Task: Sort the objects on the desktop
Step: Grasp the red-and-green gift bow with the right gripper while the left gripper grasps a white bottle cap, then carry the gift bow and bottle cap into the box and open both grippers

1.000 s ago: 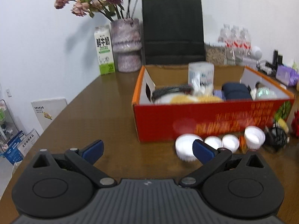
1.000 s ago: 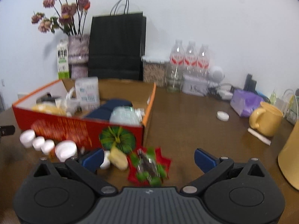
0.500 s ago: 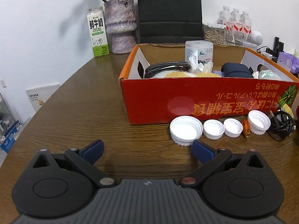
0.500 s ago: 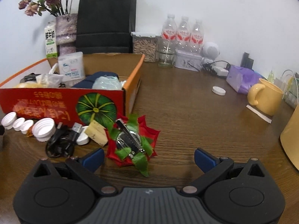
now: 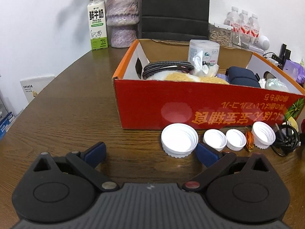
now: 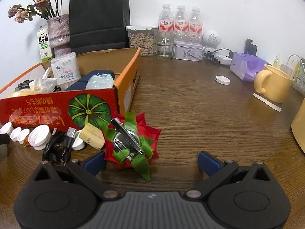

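Gaping left tongs (image 5: 151,150), ribbed white caps (image 5: 179,142), glossy cardboard box (image 5: 200,106)

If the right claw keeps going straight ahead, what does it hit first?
Likely the red and green flower clip, lying just ahead of the open right claw, left of centre; depth is uncertain.

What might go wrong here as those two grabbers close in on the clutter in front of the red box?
The left gripper is open with one of its fingers right beside the large white cap; it may knock it into the smaller caps. The right gripper could snag the black USB cable beside the red and green flower clip.
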